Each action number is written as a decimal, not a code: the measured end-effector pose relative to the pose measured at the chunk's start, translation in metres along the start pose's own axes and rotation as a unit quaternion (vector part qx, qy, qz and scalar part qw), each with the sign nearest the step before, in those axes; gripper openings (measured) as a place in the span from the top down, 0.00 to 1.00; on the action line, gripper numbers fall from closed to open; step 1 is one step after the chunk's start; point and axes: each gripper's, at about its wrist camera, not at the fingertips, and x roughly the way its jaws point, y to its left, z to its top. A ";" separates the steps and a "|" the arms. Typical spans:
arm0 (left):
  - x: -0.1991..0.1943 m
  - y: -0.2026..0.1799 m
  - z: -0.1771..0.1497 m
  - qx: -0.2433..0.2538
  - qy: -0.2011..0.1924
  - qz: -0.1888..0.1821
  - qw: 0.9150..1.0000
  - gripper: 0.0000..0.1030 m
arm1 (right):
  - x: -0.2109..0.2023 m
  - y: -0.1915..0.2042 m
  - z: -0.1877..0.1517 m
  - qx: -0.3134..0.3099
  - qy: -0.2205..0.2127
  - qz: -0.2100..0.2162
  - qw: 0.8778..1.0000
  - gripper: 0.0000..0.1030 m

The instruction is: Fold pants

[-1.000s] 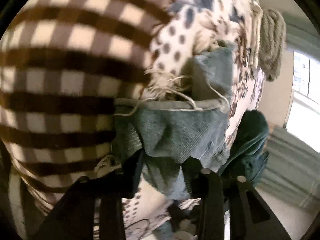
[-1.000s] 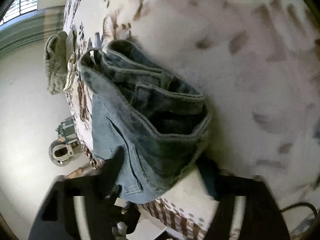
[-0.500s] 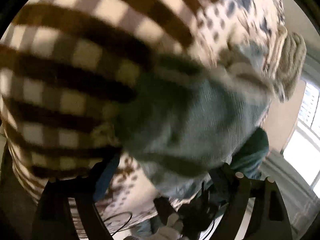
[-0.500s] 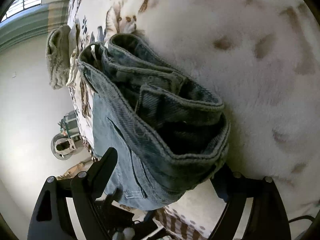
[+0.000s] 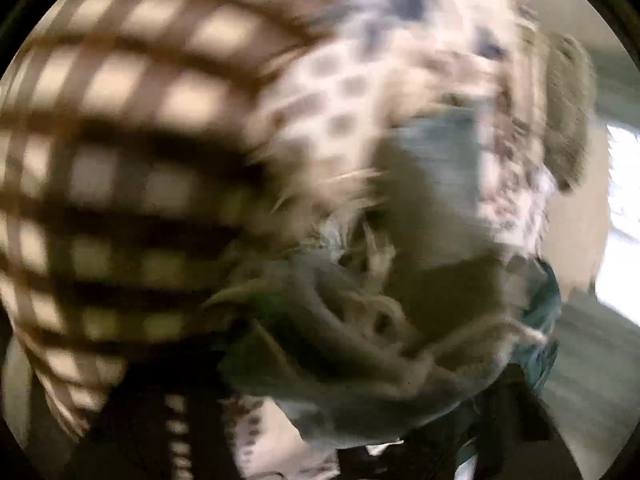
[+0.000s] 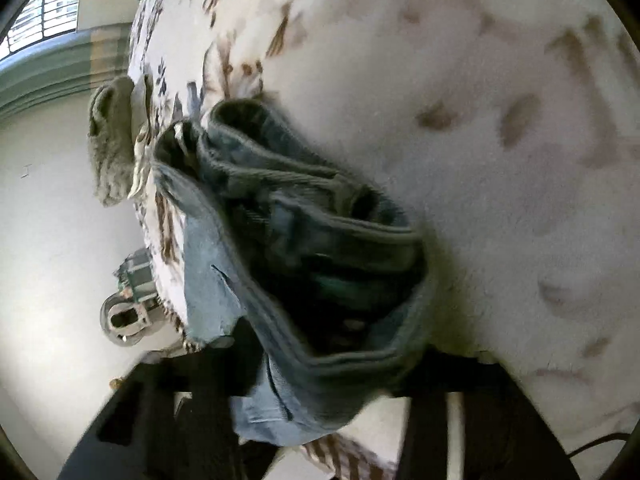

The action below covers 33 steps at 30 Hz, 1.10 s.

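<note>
The right hand-held gripper (image 6: 332, 356) is pinching the jeans (image 6: 304, 248) at the thick waistband; the denim is looking heavy and limp. Left gripper's state: I cannot tell.

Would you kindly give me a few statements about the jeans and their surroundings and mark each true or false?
1. The jeans are blue denim. True.
2. The jeans hang on a hanger. False: they lie bunched on a patterned blanket.
3. The left wrist view is sharp. False: it is motion-blurred.
4. Frayed threads show on the denim in the left view. True.
5. A window is visible. True.
</note>
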 end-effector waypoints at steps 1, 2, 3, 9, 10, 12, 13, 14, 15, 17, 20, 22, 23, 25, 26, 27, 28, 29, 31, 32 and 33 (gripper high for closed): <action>-0.004 -0.006 0.002 0.020 -0.004 -0.006 1.000 0.66 | -0.002 0.002 -0.003 -0.003 -0.007 -0.005 1.000 0.71; -0.007 -0.013 0.003 0.031 -0.005 -0.015 0.999 0.68 | -0.004 0.004 -0.005 -0.002 -0.012 -0.008 1.000 0.73; -0.012 -0.020 0.004 0.048 -0.006 -0.015 0.999 0.68 | -0.006 0.006 -0.007 0.000 -0.015 -0.008 1.000 0.76; -0.047 -0.055 -0.007 0.106 -0.004 -0.035 0.994 0.71 | -0.046 0.047 -0.026 -0.005 -0.038 0.007 0.999 0.82; -0.054 -0.060 -0.006 0.115 -0.003 -0.038 0.993 0.71 | -0.055 0.060 -0.029 -0.009 -0.041 0.012 0.999 0.82; -0.073 -0.082 -0.003 0.131 -0.004 -0.043 0.990 0.71 | -0.068 0.081 -0.035 -0.017 -0.045 0.021 0.999 0.83; -0.078 -0.086 -0.002 0.135 -0.003 -0.047 0.990 0.71 | -0.076 0.096 -0.037 -0.022 -0.049 0.027 0.998 0.83; -0.088 -0.095 0.001 0.141 -0.004 -0.051 0.989 0.71 | -0.082 0.108 -0.038 -0.025 -0.053 0.031 0.998 0.83; -0.099 -0.113 0.004 0.149 -0.004 -0.059 0.987 0.71 | -0.088 0.121 -0.039 -0.029 -0.057 0.035 0.997 0.83; -0.110 -0.140 0.012 0.166 -0.005 -0.068 0.984 0.71 | -0.098 0.151 -0.039 -0.030 -0.065 0.049 0.996 0.83; -0.127 -0.194 0.025 0.194 -0.002 -0.084 0.977 0.71 | -0.110 0.195 -0.033 -0.032 -0.082 0.066 0.994 0.84; -0.136 -0.234 0.036 0.211 0.005 -0.098 0.973 0.71 | -0.115 0.231 -0.028 -0.041 -0.100 0.075 0.991 0.84; -0.137 -0.256 0.045 0.221 0.008 -0.107 0.969 0.71 | -0.116 0.251 -0.022 -0.044 -0.110 0.078 0.990 0.84; -0.137 -0.295 0.062 0.237 0.017 -0.123 0.964 0.71 | -0.116 0.291 -0.010 -0.043 -0.130 0.088 0.987 0.84; -0.135 -0.314 0.073 0.243 0.022 -0.130 0.961 0.71 | -0.116 0.308 -0.004 -0.043 -0.141 0.092 0.985 0.84; -0.133 -0.339 0.087 0.252 0.031 -0.140 0.957 0.71 | -0.113 0.332 0.005 -0.042 -0.156 0.095 0.982 0.84; -0.130 -0.359 0.099 0.259 0.039 -0.147 0.954 0.71 | -0.109 0.354 0.013 -0.042 -0.169 0.097 0.980 0.84; -0.125 -0.380 0.113 0.266 0.046 -0.154 0.950 0.71 | -0.105 0.376 0.022 -0.042 -0.185 0.097 0.977 0.84; -0.113 -0.428 0.145 0.280 0.068 -0.166 0.943 0.71 | -0.090 0.418 0.041 -0.038 -0.212 0.103 0.971 0.84; -0.106 -0.454 0.164 0.287 0.078 -0.170 0.939 0.71 | -0.083 0.437 0.050 -0.036 -0.223 0.105 0.968 0.84; -0.099 -0.479 0.182 0.297 0.085 -0.175 0.935 0.71 | -0.073 0.455 0.060 -0.032 -0.233 0.110 0.966 0.84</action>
